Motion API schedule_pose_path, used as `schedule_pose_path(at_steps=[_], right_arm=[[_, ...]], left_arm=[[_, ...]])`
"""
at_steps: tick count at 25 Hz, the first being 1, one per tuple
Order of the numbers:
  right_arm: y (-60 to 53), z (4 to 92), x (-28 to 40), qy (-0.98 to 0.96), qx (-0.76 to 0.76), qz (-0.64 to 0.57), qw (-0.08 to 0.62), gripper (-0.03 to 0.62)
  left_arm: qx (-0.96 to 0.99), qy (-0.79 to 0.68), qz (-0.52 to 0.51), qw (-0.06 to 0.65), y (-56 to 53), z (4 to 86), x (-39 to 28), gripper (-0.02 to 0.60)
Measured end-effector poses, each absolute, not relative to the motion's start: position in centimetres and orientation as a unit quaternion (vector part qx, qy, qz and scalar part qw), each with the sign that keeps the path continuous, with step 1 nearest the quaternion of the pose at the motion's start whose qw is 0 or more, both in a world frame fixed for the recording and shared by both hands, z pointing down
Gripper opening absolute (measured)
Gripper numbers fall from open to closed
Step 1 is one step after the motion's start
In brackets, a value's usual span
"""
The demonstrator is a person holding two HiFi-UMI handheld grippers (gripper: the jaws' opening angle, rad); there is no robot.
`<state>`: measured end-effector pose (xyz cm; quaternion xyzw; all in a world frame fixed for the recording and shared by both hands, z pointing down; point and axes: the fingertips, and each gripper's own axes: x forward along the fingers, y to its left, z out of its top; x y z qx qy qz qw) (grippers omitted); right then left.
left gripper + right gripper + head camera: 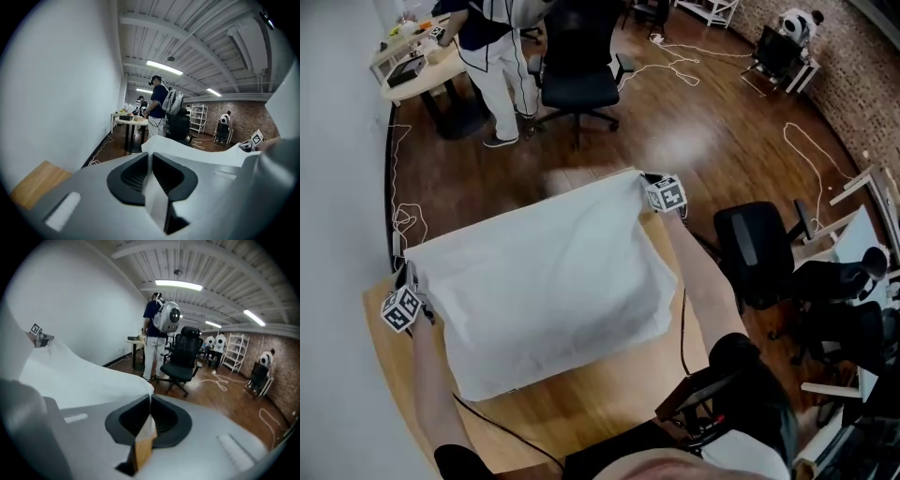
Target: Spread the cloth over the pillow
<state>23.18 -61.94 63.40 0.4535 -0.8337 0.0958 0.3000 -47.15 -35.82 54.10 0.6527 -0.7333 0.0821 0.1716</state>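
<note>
Across the wooden bench (581, 403), holding a white cloth (548, 291) stretched out, puffed up, covering most of the top. Pinching far left corner with left gripper (411, 272), fingers closed on a fold of fabric. Pinching far right corner with right gripper (645, 180), fingers shut tight on cloth too. Beyond, on wood floor: black office chair (577, 70), standing person (492, 56).

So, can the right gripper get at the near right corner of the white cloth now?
Probably not yet. The right gripper is shut on the far right corner of the white cloth. The near corner lies uncovered on the wooden table, so it only needs to let go first.
</note>
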Motion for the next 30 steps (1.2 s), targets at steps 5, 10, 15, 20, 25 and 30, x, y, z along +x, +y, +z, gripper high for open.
schedule_pose_path(at_steps=[5, 10, 15, 20, 25, 30], right_arm=[[-58.8, 68.7, 24.3, -0.829, 0.395, 0.213, 0.334, 0.206], [-53.0, 62.7, 34.0, -0.815, 0.482, 0.263, 0.188, 0.206], [-35.1, 44.2, 27.3, -0.908, 0.401, 0.119, -0.020, 0.089], [-16.3, 34.4, 5.7, -0.971, 0.233, -0.005, -0.045, 0.047], [-4.5, 33.5, -8.0, -0.983, 0.148, -0.090, 0.062, 0.009], [0.8, 32.8, -13.1, -0.948, 0.177, -0.237, 0.118, 0.050]], left_arm=[[0.632, -0.739, 0.084, 0.216, -30.6, 55.2, -50.4, 0.282], [0.626, -0.751, -0.065, 0.200, -23.3, 51.8, -53.3, 0.302], [0.786, -0.543, -0.261, 0.135, -14.1, 42.5, -37.7, 0.244], [0.894, -0.326, -0.306, 0.041, -9.1, 33.8, -16.2, 0.095], [0.902, -0.283, -0.325, -0.009, -5.2, 27.5, -10.8, 0.052], [0.874, -0.322, -0.363, -0.021, -1.2, 25.6, -12.7, 0.112]])
